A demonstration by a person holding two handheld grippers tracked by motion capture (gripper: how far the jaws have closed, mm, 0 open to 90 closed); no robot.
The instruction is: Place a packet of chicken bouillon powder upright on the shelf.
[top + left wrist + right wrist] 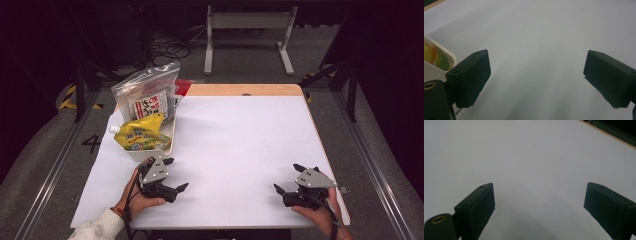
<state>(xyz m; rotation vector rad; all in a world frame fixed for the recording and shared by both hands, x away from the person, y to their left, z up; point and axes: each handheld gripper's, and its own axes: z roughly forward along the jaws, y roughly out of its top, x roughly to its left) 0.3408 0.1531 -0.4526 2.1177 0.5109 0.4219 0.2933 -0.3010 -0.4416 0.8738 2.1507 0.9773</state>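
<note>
Nearest the camera, along the frame's bottom edge, the left gripper (170, 175) and right gripper (290, 179) rest released, jaws wide apart and empty, on the white table (240, 145). At centre left, the white tray (150, 154) holds a clear zip bag (147, 92) and a yellow pouch (141, 134). Nothing is grasped yet; the likely next move calls for the left gripper reaching up-frame to the pouch.

Overhead light, bright on white counter (225, 150) | dark, dim surroundings | soft shadows beneath tongs | gripper views soft, slightly blurred | no harsh glare
</note>
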